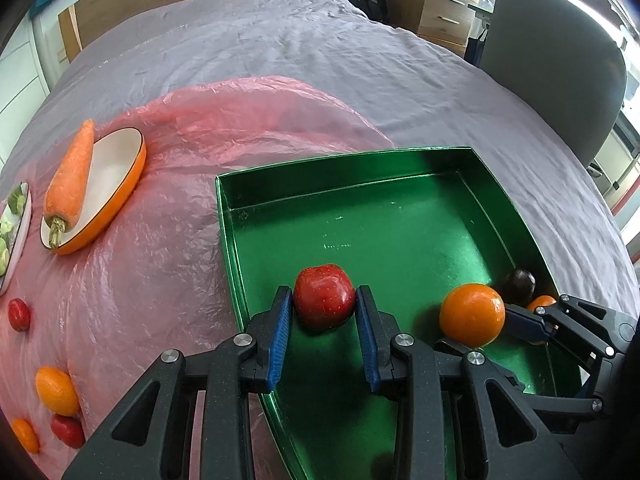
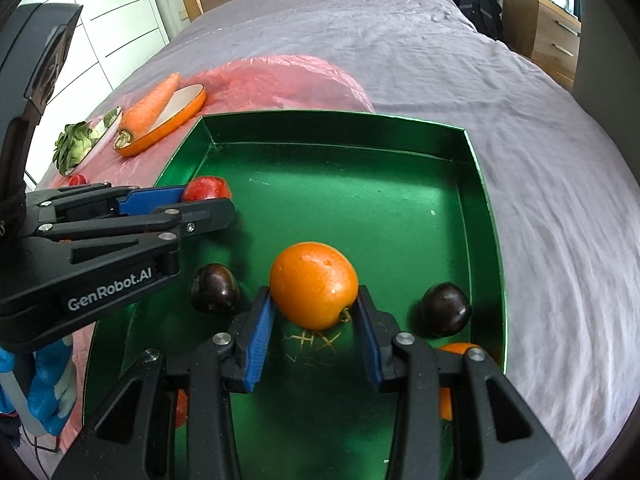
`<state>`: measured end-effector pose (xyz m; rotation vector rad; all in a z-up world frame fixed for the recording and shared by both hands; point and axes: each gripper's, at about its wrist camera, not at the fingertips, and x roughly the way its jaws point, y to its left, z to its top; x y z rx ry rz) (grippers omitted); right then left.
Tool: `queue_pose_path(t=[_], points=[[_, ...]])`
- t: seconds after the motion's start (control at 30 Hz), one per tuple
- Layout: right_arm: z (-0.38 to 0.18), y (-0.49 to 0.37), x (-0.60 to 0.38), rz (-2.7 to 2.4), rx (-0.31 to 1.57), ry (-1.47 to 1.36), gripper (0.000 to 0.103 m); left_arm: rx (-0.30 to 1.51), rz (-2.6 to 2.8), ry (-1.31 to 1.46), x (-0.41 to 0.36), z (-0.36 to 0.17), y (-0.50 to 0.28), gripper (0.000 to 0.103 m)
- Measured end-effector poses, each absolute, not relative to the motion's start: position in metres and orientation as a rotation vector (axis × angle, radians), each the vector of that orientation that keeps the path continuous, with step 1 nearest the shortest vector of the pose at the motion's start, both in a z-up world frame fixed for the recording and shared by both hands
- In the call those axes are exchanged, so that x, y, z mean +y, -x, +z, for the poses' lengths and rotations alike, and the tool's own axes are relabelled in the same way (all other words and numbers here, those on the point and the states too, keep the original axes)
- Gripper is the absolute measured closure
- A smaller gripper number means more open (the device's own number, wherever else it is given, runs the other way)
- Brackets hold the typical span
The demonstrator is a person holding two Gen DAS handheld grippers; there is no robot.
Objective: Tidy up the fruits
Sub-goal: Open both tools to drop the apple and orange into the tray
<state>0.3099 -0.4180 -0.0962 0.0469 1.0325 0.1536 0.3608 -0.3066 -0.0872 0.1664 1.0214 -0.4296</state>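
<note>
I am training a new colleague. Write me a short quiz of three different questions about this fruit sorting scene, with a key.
1. True or false: the carrot lies inside the green tray.
2. Which fruit sits between the fingers of the left gripper? A) a dark plum B) a red apple C) an orange
3. Fill in: the right gripper holds an ______ over the tray floor.

Key
1. False; it rests on the orange-rimmed dish, outside the tray.
2. B, the red apple.
3. orange.
</note>
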Motion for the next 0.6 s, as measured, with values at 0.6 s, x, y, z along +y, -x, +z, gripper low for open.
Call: queue_pose_path(t=[0.6], points=[[-0.086, -0.304, -0.412, 0.094, 1.033, 0.007, 0.005, 0.938, -0.449, -0.167, -0.287, -0.054, -0.328, 0.055]])
